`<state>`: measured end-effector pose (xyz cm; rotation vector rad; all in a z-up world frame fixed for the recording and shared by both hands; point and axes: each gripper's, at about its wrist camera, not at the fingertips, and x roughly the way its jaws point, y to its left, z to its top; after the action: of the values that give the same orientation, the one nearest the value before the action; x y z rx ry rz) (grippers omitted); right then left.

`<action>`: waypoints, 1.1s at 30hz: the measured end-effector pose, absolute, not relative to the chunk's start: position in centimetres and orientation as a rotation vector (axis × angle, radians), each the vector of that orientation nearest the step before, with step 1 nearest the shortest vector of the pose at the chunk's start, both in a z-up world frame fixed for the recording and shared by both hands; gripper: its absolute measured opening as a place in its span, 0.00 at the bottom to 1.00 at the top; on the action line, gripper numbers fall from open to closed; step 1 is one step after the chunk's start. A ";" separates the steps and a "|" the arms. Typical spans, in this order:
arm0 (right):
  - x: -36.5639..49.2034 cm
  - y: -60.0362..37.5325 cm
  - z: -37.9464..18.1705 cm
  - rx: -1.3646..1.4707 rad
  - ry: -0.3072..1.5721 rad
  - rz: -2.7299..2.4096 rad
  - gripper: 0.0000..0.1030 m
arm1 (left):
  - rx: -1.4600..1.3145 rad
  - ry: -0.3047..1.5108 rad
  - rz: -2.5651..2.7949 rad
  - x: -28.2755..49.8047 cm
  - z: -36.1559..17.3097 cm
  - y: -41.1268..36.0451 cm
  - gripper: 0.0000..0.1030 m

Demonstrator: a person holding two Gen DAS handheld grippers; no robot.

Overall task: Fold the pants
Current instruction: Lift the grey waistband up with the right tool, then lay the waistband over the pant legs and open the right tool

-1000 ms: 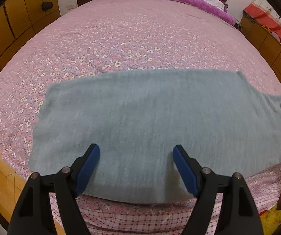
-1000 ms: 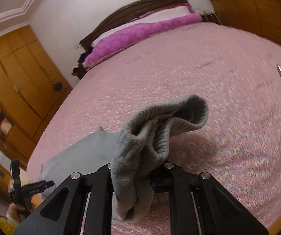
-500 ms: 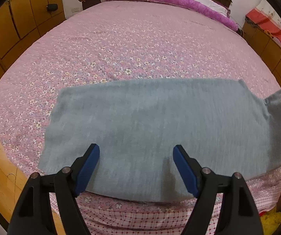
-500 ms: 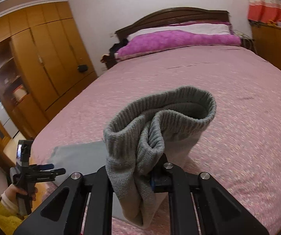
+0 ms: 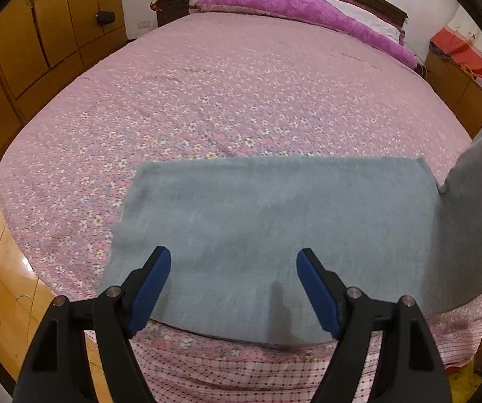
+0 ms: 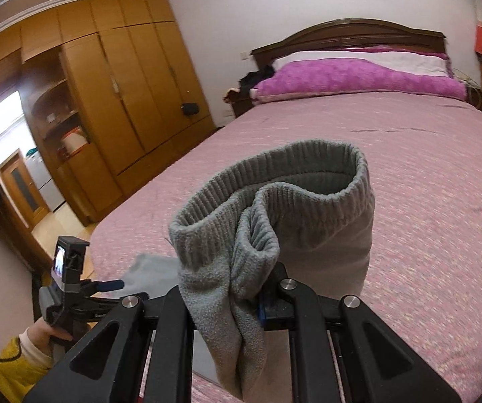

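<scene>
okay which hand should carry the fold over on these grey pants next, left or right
Right. The right tongs are shut on the ribbed cuff of the grey pants, lifted off the bed, so they can likely lay it over. The left tongs are open, holding nothing.

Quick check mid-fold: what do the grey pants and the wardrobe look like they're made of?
Pants: soft grey knit, seemingly fleece; ribbed band, fuzzy inner nap, limp drape from the right gripper. Wardrobe: wood or wood veneer, smooth orange-brown finish with slight sheen; which one is unclear.
</scene>
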<state>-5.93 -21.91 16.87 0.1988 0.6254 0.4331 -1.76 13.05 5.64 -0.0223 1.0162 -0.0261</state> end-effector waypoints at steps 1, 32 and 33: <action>-5.7 -21.5 16.8 0.196 0.628 0.446 0.06 | -0.025 1.012 -0.019 -1.9 5.7 13.4 0.78; 1.7 -4.1 6.6 0.063 0.934 0.726 0.08 | -0.157 0.932 0.055 -3.2 4.9 19.6 0.78; 1.5 -3.9 6.0 0.061 0.951 0.724 0.08 | -0.162 0.935 0.054 -3.2 4.7 19.6 0.78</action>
<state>1.49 -3.91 6.00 0.0611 0.9508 0.7242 -3.24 19.61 4.74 -0.1620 0.9353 0.0537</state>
